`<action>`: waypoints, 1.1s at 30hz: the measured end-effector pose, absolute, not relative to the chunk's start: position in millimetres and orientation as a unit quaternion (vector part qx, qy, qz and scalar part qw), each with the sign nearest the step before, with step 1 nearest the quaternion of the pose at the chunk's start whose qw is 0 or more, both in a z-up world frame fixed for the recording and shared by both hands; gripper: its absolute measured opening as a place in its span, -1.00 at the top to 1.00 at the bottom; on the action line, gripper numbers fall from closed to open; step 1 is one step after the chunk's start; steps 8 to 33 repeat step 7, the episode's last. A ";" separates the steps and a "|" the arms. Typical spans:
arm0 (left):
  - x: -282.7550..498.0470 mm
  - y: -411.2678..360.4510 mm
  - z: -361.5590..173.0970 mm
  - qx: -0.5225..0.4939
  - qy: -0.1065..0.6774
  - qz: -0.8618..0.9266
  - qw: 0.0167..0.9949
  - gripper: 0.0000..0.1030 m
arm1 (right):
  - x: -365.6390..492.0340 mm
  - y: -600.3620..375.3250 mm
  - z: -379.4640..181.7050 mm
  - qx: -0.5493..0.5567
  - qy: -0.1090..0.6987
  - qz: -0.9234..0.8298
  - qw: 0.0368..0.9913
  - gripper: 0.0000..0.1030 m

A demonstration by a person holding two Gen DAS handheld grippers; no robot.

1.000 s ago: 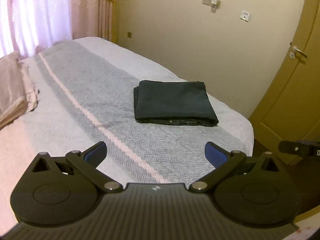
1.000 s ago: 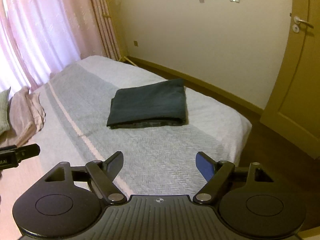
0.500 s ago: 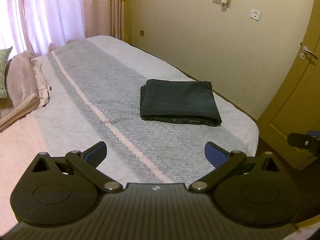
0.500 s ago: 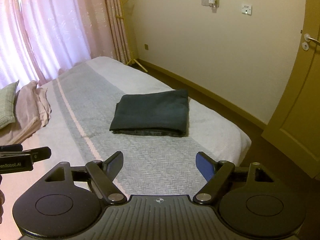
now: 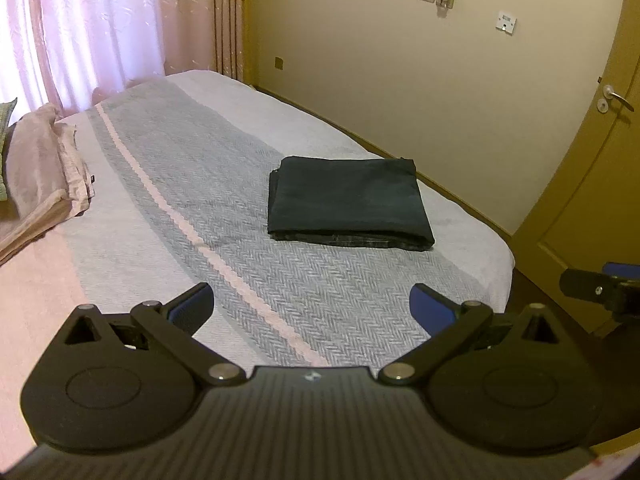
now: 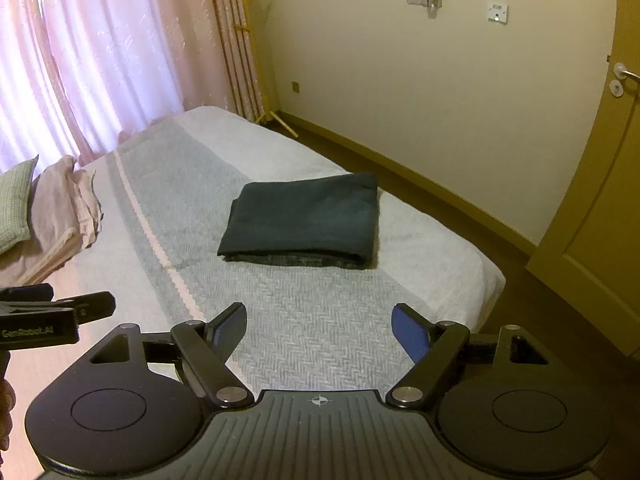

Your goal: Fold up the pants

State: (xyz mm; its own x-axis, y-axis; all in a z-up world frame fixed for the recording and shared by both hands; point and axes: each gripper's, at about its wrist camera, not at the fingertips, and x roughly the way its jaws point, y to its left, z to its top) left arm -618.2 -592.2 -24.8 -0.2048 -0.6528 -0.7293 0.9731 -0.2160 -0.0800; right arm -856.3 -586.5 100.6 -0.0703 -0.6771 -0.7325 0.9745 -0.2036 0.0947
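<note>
Both grippers have drawn back from the pants (image 5: pixel 350 200), a dark folded rectangle on the herringbone-weave bedspread (image 5: pixel 224 216). Left gripper (image 5: pixel 312 308) and right gripper (image 6: pixel 319 326) hold nothing, jaws spread wide.

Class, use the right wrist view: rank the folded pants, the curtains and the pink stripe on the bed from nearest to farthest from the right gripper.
Measured from the open right gripper:
1. Pink stripe, on the bed cover, just ahead to its left.
2. Folded pants, mid-bed, straight ahead.
3. Curtains, beyond the bed's far end, upper left.

grey-striped bed (image 5: pixel 224 200) under folded dark pants (image 5: pixel 348 200), pink bedding (image 5: pixel 36 184)
</note>
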 end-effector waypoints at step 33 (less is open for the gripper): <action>-628.8 -593.2 -27.0 0.287 0.280 -0.729 0.555 -0.99 | -861.4 -589.1 96.5 0.341 0.224 -0.695 0.592 -0.49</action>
